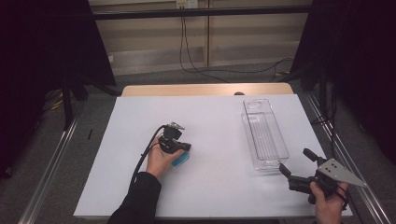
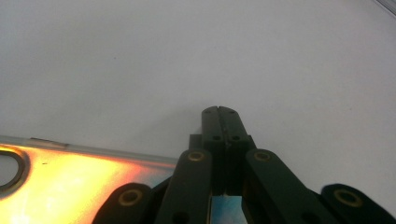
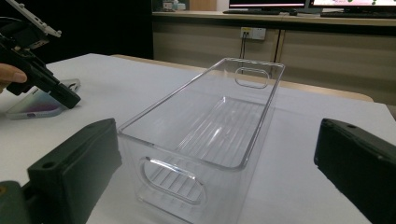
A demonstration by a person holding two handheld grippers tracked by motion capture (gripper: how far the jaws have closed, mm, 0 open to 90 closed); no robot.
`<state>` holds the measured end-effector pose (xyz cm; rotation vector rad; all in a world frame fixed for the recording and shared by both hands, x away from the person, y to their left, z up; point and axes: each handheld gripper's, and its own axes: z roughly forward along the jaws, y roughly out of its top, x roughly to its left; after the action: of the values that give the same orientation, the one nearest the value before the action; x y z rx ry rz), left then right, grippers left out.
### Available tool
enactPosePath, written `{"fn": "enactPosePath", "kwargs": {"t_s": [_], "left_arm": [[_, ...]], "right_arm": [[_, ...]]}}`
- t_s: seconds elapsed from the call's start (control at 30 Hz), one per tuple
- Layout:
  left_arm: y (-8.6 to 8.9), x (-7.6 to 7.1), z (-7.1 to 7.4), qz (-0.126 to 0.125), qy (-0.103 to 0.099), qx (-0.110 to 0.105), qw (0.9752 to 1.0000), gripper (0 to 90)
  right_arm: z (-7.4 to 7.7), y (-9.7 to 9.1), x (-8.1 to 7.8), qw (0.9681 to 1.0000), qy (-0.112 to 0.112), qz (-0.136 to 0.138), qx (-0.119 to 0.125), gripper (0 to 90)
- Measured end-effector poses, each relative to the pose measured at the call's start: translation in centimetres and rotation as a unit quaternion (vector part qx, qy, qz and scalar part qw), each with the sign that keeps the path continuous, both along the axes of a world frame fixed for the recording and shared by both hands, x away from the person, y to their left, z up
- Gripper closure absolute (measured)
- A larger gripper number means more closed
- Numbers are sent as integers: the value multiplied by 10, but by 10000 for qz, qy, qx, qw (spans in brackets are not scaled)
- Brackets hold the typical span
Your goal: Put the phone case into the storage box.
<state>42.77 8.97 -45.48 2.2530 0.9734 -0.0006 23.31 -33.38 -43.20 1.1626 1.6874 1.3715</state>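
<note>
A flat, translucent bluish phone case [image 1: 180, 160] lies on the white table sheet [image 1: 210, 186], left of centre. My left gripper [image 1: 186, 147] is shut, its tips down at the case's edge; its own view shows the jaws pressed together over the sheet, with the shiny case [image 2: 70, 182] beside and beneath them. From the right gripper view, that gripper [image 3: 65, 98] rests against the case [image 3: 35, 106]. A clear plastic bin [image 1: 264, 135] stands empty at the right. My right gripper [image 1: 295, 160] is wide open, just short of the bin's near end [image 3: 168, 182].
A wooden table edge [image 1: 205, 88] shows beyond the white sheet. Metal rails [image 1: 345, 163] run along both sides of the table. Cables [image 1: 196, 65] hang down the back wall to the floor. Black curtains stand at the left and right.
</note>
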Motion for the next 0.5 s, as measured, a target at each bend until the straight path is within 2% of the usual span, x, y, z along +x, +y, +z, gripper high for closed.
{"fn": "enactPosePath", "kwargs": {"t_s": [0.2,0.5], "left_arm": [[2,-5,1,9,0,-18,10000,900],[6,-14,3,-42,-6,96,9999,900]], "right_arm": [[0,-1,0,10000,-2,0,-3,0],[0,0,0,10000,-4,23,3,0]]}}
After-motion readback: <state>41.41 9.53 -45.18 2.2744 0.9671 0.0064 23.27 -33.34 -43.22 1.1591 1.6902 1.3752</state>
